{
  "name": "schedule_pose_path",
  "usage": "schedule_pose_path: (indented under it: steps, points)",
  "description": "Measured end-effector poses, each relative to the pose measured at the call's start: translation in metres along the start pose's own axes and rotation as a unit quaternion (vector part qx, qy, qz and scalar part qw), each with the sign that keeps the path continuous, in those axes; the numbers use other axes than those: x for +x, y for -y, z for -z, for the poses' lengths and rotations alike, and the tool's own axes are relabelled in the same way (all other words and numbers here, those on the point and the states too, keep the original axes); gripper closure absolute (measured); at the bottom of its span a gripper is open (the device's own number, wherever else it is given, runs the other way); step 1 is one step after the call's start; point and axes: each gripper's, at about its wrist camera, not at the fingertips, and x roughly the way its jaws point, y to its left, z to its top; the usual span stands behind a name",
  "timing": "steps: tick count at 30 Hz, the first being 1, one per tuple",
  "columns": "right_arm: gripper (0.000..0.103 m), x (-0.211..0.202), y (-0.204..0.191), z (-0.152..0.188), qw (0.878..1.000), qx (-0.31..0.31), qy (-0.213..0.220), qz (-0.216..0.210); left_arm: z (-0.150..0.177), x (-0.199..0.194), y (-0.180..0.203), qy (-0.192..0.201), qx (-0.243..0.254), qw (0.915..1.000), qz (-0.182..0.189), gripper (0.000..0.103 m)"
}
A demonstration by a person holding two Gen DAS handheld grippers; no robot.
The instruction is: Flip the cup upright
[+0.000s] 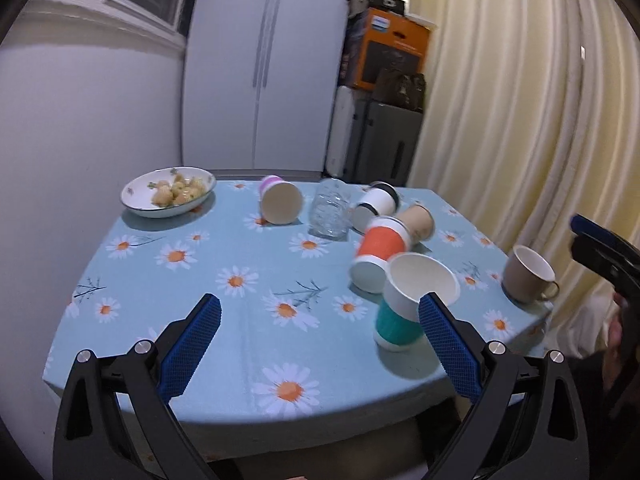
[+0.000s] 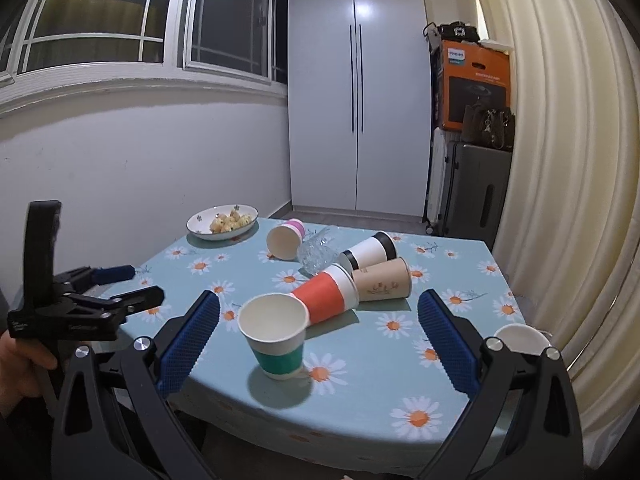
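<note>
A green-banded paper cup [image 2: 277, 336] stands upright near the table's front edge; in the left wrist view [image 1: 412, 304] it sits just behind my right finger pad. Behind it several paper cups lie on their sides: an orange one [image 2: 326, 298], a tan one [image 2: 382, 282], a black-and-white one [image 2: 370, 252] and a pink one [image 2: 285, 240]. My left gripper [image 1: 320, 322] is open and empty above the table front. My right gripper [image 2: 319, 322] is open and empty, with the green cup between and beyond its fingers.
A clear glass [image 2: 318, 254] lies among the cups. A bowl of food [image 2: 222, 222] sits at the far left corner. A beige mug [image 1: 528, 276] stands at the right edge. The floral tablecloth [image 1: 224, 256] has free room on the left.
</note>
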Motion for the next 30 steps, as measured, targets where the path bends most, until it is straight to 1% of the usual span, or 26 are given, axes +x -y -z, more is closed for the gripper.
schedule_pose_path:
  steps: [1,3,6,8,11,13,16,21,30]
  points:
    - [0.005,0.001,0.005,0.001,1.000,0.003,-0.004,-0.003,0.001,-0.001,0.002,-0.007,0.004,0.9999,0.008,0.007]
    - [0.005,0.003,0.013,0.004,1.000,0.008,-0.013,-0.009,0.002,-0.003,0.008,-0.012,0.018,0.9997,0.011,0.007]
    - [0.005,0.006,0.024,0.012,0.999,0.019,-0.027,-0.014,0.005,-0.012,0.017,-0.002,0.040,0.9991,0.013,0.007]
    - [0.005,0.009,0.028,0.015,0.999,0.026,-0.036,-0.019,0.007,-0.017,0.022,0.004,0.048,0.9985,0.025,0.007]
    - [0.005,0.008,0.032,0.017,0.998,0.033,-0.038,-0.023,0.010,-0.021,0.027,0.007,0.053,0.9982,0.028,0.007]
    - [0.005,0.008,0.032,0.017,0.999,0.033,-0.036,-0.021,0.012,-0.018,0.030,-0.002,0.057,0.9978,0.033,0.007]
    - [0.005,0.010,0.030,0.018,0.999,0.028,-0.041,-0.011,0.015,-0.016,0.033,-0.007,0.062,0.9975,0.033,0.007]
    - [0.005,0.009,0.022,0.021,0.999,0.016,-0.042,0.005,0.016,-0.014,0.031,-0.009,0.050,0.9981,0.034,0.007]
    - [0.005,0.011,0.018,0.022,0.999,0.008,-0.042,0.014,0.016,-0.013,0.032,-0.011,0.048,0.9983,0.031,0.007]
